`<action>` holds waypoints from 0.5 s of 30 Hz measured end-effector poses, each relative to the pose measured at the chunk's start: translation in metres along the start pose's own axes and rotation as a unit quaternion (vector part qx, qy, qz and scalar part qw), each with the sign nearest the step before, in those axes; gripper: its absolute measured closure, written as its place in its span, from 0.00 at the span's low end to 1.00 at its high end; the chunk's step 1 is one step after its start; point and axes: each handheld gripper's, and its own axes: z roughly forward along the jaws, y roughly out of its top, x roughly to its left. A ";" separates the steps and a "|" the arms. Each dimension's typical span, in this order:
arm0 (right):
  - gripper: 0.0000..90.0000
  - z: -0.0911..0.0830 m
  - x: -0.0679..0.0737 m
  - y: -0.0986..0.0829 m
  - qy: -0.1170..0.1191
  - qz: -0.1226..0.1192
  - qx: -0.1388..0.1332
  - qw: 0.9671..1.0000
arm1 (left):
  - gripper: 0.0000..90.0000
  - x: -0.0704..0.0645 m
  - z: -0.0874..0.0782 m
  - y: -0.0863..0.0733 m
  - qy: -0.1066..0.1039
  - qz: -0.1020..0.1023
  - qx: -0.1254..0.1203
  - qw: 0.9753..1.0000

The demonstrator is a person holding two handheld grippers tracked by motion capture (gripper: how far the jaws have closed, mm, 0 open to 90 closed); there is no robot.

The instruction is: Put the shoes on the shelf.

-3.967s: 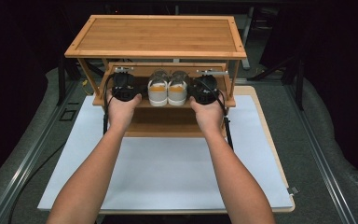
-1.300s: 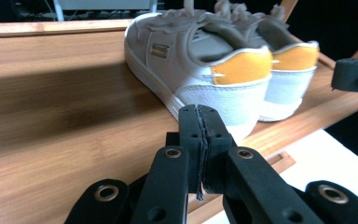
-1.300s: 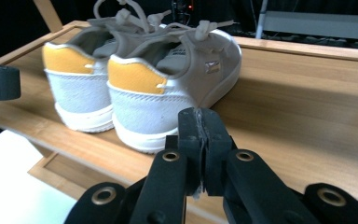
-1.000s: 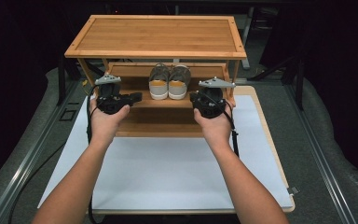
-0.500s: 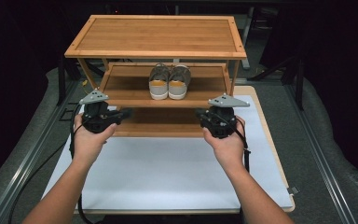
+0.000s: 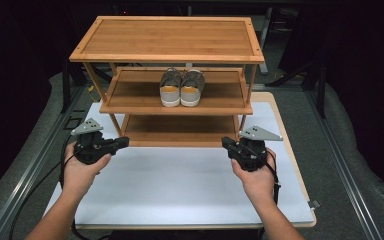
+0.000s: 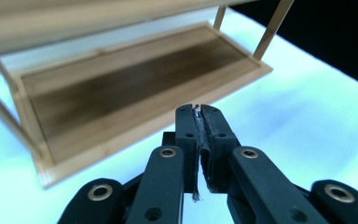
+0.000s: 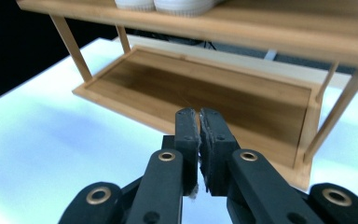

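1. On the middle shelf of the bamboo shoe rack point(image 6: 166, 40) sits a pair of grey shoes point(image 6: 181, 87), side by side and touching, near the shelf's middle, pale toe caps toward the person.
2. Each shoe's long axis runs front to back across the shelf, so the toes are the part facing the grippers.
3. Below and in front of the rack, the left gripper point(image 6: 122, 143) is held off the rack's front left corner, over the white mat point(image 6: 180, 185), pointing in toward the rack.
4. Its jaws are clenched together with nothing between them; the left gripper view point(image 7: 198, 116) shows them pressed tight, aimed at the bare bottom shelf point(image 7: 135, 79).
5. The right gripper point(image 6: 227, 144) is held off the rack's front right corner, likewise low, well apart from the shoes.
6. Its jaws are also clenched on nothing; in the right gripper view point(image 8: 198, 119) they face the bottom shelf, with the white soles showing on the middle shelf above.
7. From both sets of jaws the shoes lie up and inward toward the rack's centre; neither hand looks clearly nearer, as the pair sits about midway between them.
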 end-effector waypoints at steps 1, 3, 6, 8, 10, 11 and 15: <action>0.95 0.000 0.000 -0.003 -0.002 -0.002 0.003 1.000 | 0.95 0.001 0.000 -0.004 0.001 -0.003 0.000 1.000; 0.95 -0.001 0.000 -0.011 -0.006 -0.007 0.006 1.000 | 0.95 0.001 0.000 -0.015 -0.001 -0.008 0.004 1.000; 0.93 -0.001 0.001 -0.020 -0.012 -0.014 0.009 1.000 | 0.93 0.001 0.002 -0.028 -0.007 -0.007 0.008 1.000; 0.91 -0.001 0.002 -0.029 -0.011 -0.014 0.014 1.000 | 0.90 0.001 0.003 -0.036 -0.008 -0.003 0.011 1.000; 0.88 0.000 0.002 -0.035 -0.010 -0.015 0.018 1.000 | 0.86 0.001 0.004 -0.044 -0.005 0.002 0.016 1.000; 0.87 0.000 0.003 -0.038 -0.016 -0.013 0.018 1.000 | 0.85 0.002 0.005 -0.050 -0.001 0.004 0.019 1.000; 0.78 0.001 0.004 -0.054 -0.020 -0.016 0.024 0.999 | 0.77 0.004 0.010 -0.065 0.003 0.001 0.026 1.000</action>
